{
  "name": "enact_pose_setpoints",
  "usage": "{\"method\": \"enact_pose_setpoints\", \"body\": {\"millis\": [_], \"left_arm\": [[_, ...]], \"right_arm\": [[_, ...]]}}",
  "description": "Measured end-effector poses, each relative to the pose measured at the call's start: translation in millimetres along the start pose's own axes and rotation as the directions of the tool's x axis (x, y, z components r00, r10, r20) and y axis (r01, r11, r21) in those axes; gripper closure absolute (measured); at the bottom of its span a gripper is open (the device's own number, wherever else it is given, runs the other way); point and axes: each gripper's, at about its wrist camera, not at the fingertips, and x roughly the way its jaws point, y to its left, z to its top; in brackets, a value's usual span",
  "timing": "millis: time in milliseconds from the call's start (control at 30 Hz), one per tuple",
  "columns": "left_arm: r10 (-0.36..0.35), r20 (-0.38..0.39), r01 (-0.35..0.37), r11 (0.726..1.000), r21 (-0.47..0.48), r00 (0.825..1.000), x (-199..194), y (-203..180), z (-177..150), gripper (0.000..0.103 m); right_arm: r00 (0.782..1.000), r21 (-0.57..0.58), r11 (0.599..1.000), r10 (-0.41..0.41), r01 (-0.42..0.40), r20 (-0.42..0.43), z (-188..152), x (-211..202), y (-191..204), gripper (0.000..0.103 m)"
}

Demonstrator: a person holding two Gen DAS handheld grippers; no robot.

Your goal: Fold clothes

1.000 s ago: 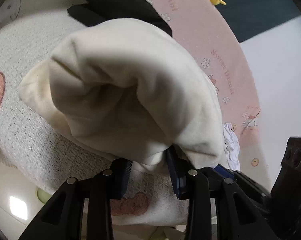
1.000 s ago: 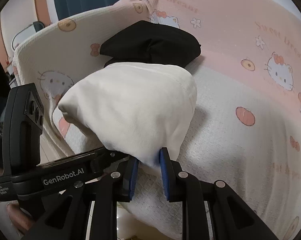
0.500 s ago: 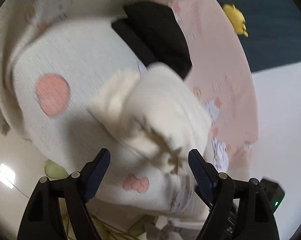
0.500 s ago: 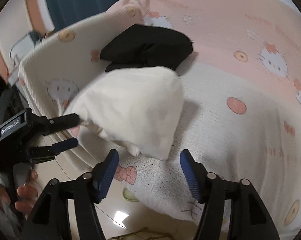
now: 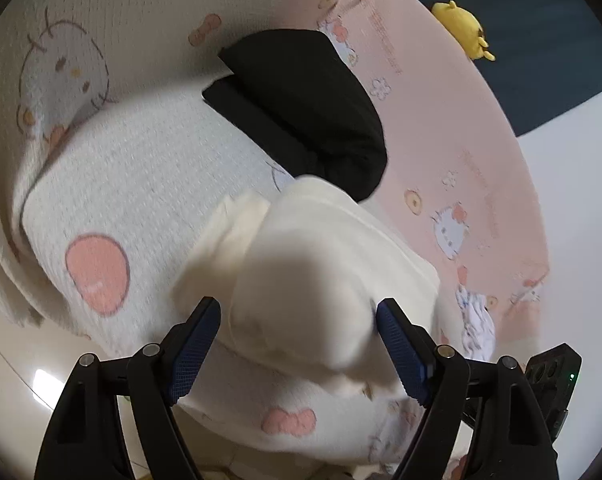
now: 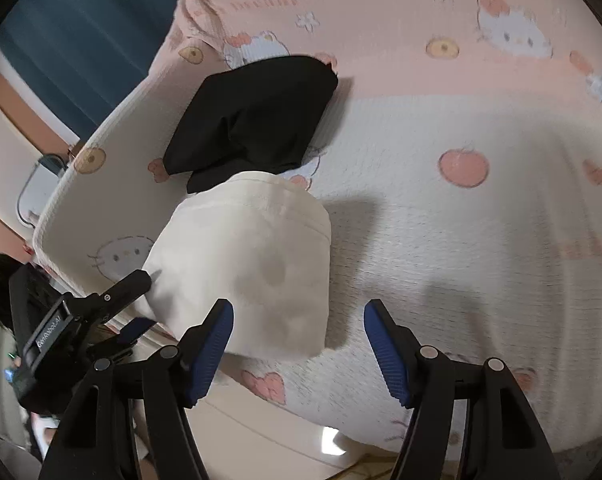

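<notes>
A folded cream garment (image 5: 321, 280) lies on the white-and-pink Hello Kitty blanket (image 5: 141, 184); it also shows in the right wrist view (image 6: 253, 264). A folded black garment (image 5: 305, 108) lies just behind it, also in the right wrist view (image 6: 253, 116). My left gripper (image 5: 299, 344) is open, its jaws either side of the cream garment's near end, not gripping. My right gripper (image 6: 299, 346) is open just in front of the garment's near right corner. The left gripper's body (image 6: 85, 320) shows at the garment's left side.
A yellow plush toy (image 5: 461, 28) sits at the far edge of the blanket. A small white crumpled cloth (image 5: 477, 324) lies to the right of the cream garment. Pale glossy floor (image 5: 13, 380) lies below the blanket's near edge. A dark teal curtain (image 6: 81, 40) hangs behind.
Both grippers were shut on the cream garment's edge and held it up. They have opened and pulled back, and the garment now rests folded on the blanket.
</notes>
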Motion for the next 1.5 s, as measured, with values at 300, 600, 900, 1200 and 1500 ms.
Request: {"method": "enact_pose_setpoints", "body": {"millis": [300,600,900,1200,1500], "left_arm": [[-0.03,-0.093,0.024,0.998,-0.066,0.995,21,4,12,0.023],[-0.09,-0.036,0.087,0.993,-0.082,0.995,19,15,14,0.031],[-0.118,0.063,0.124,0.987,-0.107,0.991,10,41,11,0.044],[-0.033,0.15,0.044,0.996,-0.071,0.988,31,46,4,0.037],[-0.095,0.067,0.106,0.975,-0.195,0.993,20,53,16,0.029]], "right_arm": [[0.964,0.364,0.894,0.265,-0.26,0.039,-3,34,-52,0.037],[0.974,0.242,0.947,0.223,-0.21,-0.028,16,34,-3,0.064],[0.997,-0.018,1.0,0.007,-0.008,-0.074,25,42,58,0.069],[0.975,-0.118,0.971,-0.215,0.207,-0.059,30,57,61,0.077],[0.995,0.004,0.999,-0.044,0.045,-0.094,29,48,32,0.049]]}}
